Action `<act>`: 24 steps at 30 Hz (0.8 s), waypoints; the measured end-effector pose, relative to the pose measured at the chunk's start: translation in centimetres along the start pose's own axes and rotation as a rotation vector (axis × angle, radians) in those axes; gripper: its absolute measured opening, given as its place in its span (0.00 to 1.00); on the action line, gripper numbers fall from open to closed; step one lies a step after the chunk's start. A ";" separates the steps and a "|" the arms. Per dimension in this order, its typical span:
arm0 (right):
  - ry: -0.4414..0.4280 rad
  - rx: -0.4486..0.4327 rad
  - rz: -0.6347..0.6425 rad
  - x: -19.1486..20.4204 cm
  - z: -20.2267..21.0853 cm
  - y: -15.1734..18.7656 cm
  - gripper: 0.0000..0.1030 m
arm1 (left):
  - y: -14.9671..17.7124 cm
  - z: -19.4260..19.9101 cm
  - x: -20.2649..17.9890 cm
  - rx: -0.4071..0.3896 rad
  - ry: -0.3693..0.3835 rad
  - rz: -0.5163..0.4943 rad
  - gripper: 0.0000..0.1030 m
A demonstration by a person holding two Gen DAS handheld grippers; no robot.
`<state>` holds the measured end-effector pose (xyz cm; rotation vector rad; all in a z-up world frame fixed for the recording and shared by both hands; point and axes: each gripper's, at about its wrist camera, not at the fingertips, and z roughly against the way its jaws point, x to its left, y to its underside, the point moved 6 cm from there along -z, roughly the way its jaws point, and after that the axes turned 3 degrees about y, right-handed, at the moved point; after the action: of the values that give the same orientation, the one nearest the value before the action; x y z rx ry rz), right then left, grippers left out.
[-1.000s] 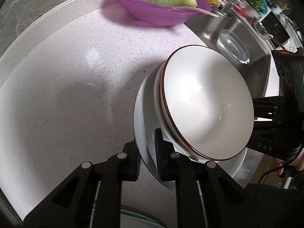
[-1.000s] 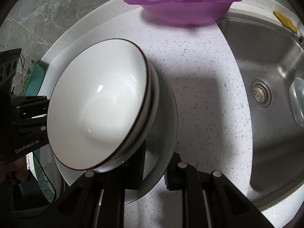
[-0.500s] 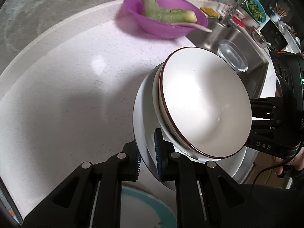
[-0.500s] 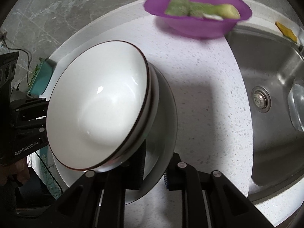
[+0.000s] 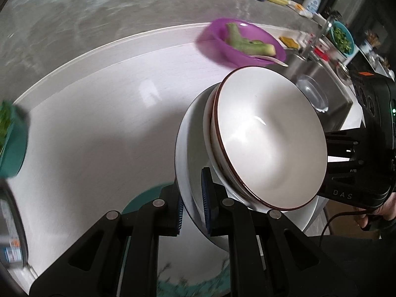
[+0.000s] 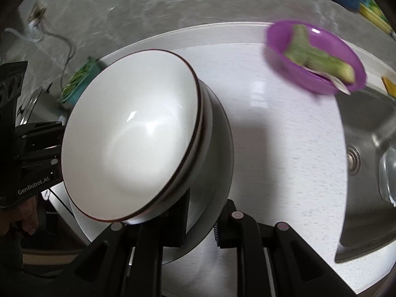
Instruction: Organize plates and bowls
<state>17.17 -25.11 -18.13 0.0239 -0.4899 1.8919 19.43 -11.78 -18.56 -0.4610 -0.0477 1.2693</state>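
While the white plate (image 5: 184, 148) carries two nested brown-rimmed bowls (image 5: 267, 136) above the white counter (image 5: 99, 113), the left gripper (image 5: 191, 198) and right gripper (image 6: 200, 219) each clamp its rim (opposite edges); beyond it sits a purple bowl (image 5: 222, 42).

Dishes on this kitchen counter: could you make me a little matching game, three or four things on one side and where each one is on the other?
Things:
1. white plate
2. brown-rimmed bowl
3. purple bowl
4. clear glass dish

Places:
A. down in the steel sink
B. on the counter near the back wall, holding green vegetable pieces
C. gripped at its rim by both claws, left and right
D. stacked on top of the plate

Pairs: 1-C, 2-D, 3-B, 4-A
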 end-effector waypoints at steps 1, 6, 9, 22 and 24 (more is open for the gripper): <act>-0.007 0.004 0.012 0.8 -0.1 0.0 0.18 | 0.7 0.6 0.8 -0.004 -0.006 0.012 0.11; -0.041 0.035 0.082 5.4 -1.3 0.5 0.19 | 4.7 3.2 4.5 -0.012 -0.033 0.080 0.10; -0.057 0.057 0.105 7.5 -2.1 1.0 0.19 | 7.3 4.0 6.1 -0.003 -0.038 0.109 0.11; -0.054 0.097 0.118 11.7 -4.1 2.9 0.18 | 14.7 4.9 10.1 0.011 -0.005 0.173 0.11; -0.048 0.101 0.114 11.8 -4.5 3.1 0.18 | 14.9 4.3 10.3 0.012 0.001 0.173 0.11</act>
<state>10.89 -13.93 -20.31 0.1103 -0.4352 2.0310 7.84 2.33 -22.23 -0.4632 0.0006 1.4380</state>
